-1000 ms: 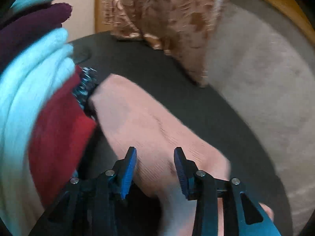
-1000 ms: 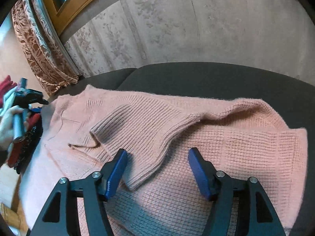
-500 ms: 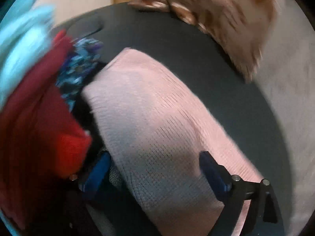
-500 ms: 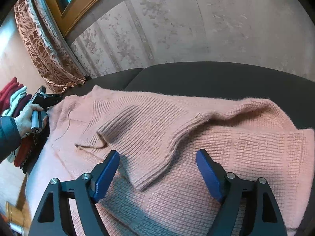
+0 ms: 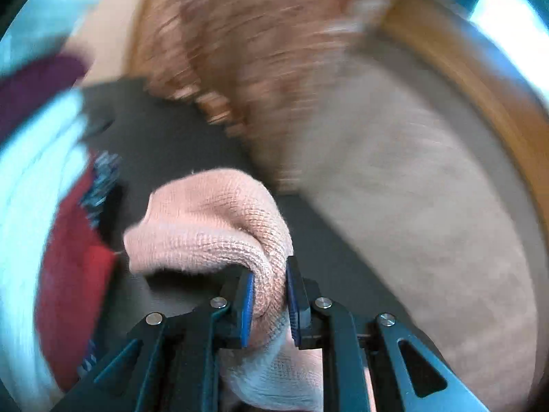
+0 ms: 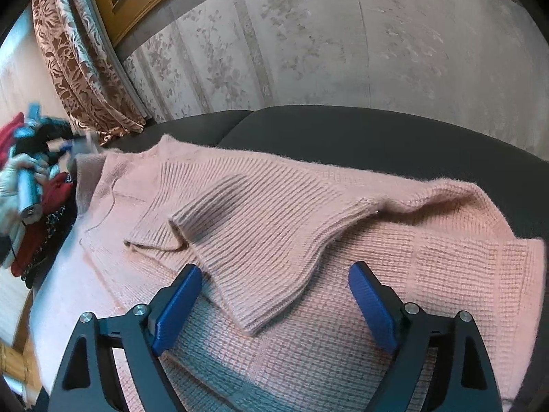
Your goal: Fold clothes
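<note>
A pink knitted sweater (image 6: 308,213) lies spread on a dark sofa seat (image 6: 377,134), one ribbed sleeve (image 6: 260,240) folded across its body. My left gripper (image 5: 269,274) is closing its jaws on a bunched fold at the sweater's (image 5: 206,223) far edge. The blue pads (image 5: 246,305) press the knit and hold it above the seat. In the right wrist view that lifted corner (image 6: 85,171) shows at the far left. My right gripper (image 6: 274,295) hovers over the sleeve's cuff with its jaws opening, and nothing is pinched between them.
A pile of other clothes, red (image 5: 72,292), pale blue (image 5: 27,206) and maroon (image 5: 34,86), sits left of the sweater. A brown patterned curtain (image 6: 72,55) hangs behind it beside a wooden window frame (image 6: 144,3). A papered wall (image 6: 326,44) backs the sofa.
My left gripper spread wide over the sweater's edge, then closed on it and rose with the fabric bunched up. The right gripper's jaws widened while it stayed in place.
</note>
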A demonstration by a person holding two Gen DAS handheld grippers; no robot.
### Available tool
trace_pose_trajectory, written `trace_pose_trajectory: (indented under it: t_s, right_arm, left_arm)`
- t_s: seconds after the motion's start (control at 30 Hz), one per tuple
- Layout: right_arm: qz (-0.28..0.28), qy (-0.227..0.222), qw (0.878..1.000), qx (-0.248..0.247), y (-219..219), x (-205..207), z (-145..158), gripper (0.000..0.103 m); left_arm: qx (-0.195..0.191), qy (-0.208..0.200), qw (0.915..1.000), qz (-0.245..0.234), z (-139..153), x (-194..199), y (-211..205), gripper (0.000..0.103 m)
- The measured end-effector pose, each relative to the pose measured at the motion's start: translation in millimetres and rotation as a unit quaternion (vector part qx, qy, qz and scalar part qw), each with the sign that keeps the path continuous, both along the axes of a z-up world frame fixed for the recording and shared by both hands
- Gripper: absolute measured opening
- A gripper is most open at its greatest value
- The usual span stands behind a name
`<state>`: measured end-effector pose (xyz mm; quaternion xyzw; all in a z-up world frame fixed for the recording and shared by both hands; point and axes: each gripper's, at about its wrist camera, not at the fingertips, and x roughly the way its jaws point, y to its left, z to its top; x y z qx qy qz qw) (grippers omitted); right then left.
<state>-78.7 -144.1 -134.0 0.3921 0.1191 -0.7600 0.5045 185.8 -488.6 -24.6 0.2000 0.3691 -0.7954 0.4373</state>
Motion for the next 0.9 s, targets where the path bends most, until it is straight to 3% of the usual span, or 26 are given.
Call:
trace_pose_trajectory:
  t_s: [0.1,0.17,0.23,0.33,0.4,0.47,0.57,0.77,0.83,0.9]
  right_arm:
    - [0.001,0.000,1.000,0.000,0,0,0,0.090]
    - [0.001,-0.003,1.000,-0.005,1,-1,-1,0.090]
    - [0.001,-0.006,1.000,-0.007,2,-2,-1,0.090]
    - [0.000,-0.010,1.000,-0.012,3,-4,-2,0.090]
    - [0.001,-0.014,1.000,-0.015,4,-5,-2,0.090]
    - [0.001,-0.019,1.000,-0.020,6,-6,-2,0.091]
    - [0.009,-0.029,0.999,-0.027,7,-7,-3,0.096]
    - [0.014,-0.006,1.000,-0.005,2,0,-3,0.099]
    - [-0.008,0.006,1.000,-0.002,7,1,2,0.095]
    - [-0.041,0.022,0.999,0.000,15,2,12,0.084]
  left_arm:
    - [-0.059,0.003,0.9932,-0.100,20,-32,53,0.016]
    - [-0.096,-0.003,0.9807,-0.170,27,-52,98,0.016]
    - [-0.128,-0.017,0.9611,-0.244,28,-75,131,0.016]
    - [-0.143,-0.049,0.9256,-0.347,6,-99,192,0.019]
    - [-0.158,-0.083,0.9039,-0.389,-14,-108,221,0.024]
    - [-0.157,-0.107,0.8924,-0.409,-27,-107,242,0.025]
    - [-0.145,-0.107,0.8968,-0.404,-38,-93,240,0.027]
    - [-0.110,-0.068,0.9327,-0.337,-48,-37,230,0.027]
    - [-0.111,-0.076,0.9464,-0.294,-55,-13,220,0.027]
    - [-0.092,-0.079,0.9571,-0.263,-61,2,203,0.027]
